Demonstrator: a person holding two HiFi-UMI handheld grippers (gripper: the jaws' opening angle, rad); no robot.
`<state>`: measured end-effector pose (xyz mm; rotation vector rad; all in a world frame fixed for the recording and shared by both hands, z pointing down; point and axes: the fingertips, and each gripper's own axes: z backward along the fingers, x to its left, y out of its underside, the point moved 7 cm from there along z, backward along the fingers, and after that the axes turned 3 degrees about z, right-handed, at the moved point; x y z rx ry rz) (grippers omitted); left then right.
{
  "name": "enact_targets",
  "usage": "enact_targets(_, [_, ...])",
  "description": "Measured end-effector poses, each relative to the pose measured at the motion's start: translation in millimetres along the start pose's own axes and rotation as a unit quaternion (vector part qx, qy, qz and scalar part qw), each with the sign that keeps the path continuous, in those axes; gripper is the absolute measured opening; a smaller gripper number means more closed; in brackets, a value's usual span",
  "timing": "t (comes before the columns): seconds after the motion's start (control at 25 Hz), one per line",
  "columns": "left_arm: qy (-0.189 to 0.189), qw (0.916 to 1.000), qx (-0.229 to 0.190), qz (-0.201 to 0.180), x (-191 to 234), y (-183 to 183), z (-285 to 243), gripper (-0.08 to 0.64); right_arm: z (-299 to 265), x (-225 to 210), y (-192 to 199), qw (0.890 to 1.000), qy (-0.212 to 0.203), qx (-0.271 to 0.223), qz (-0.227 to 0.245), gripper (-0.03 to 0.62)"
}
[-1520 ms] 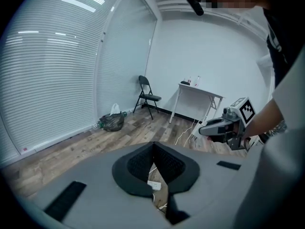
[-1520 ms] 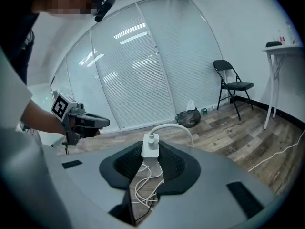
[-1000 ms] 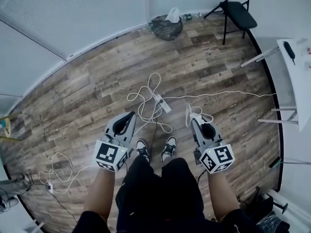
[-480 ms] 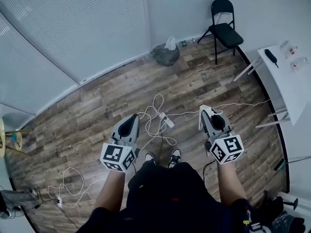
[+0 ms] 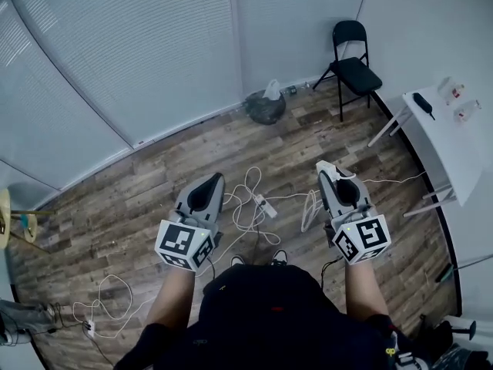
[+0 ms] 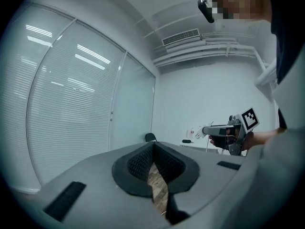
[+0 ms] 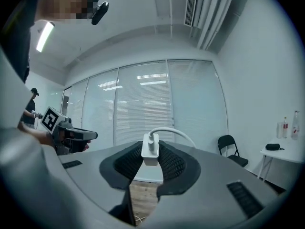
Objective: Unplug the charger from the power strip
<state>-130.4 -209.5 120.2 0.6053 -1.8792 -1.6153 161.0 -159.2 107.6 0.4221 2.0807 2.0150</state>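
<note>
My right gripper [image 7: 150,152] is shut on the white charger [image 7: 150,150], held high and pointing level. The charger's white cable [image 5: 311,207] loops down from the jaws to the floor. The white power strip [image 5: 265,205] lies on the wood floor among loose cable between the two grippers, well below them. My left gripper [image 6: 153,147] is shut with nothing in it, its pads meeting at the tip. In the head view the left gripper [image 5: 216,179] is at the left and the right gripper [image 5: 326,168] at the right, both raised in front of the person.
A black folding chair [image 5: 353,62] stands at the back right. A white table [image 5: 451,141] with bottles is at the right. A dark bag [image 5: 266,108] sits by the blinds-covered glass wall [image 5: 139,60]. More white cable [image 5: 100,303] lies at the lower left.
Both grippers have risen well above the floor and now point more level. The charger stays in the right gripper, and its cable now hangs down from it.
</note>
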Motion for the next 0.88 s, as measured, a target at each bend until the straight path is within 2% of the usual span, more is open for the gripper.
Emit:
enact_targets(0.32, [0.011,0.9999,-0.007,-0.009,-2.7,-11.6,9.3,0.023,2.2,10.1,-6.9,1.0,-0.003,0.0,0.003,0.107])
enact_targets(0.88, [0.026,0.9996,0.004,-0.01,1.8,-4.4,-2.9,0.023,-0.5,9.1,-1.8,1.0,0.007,0.008,0.003,0.107])
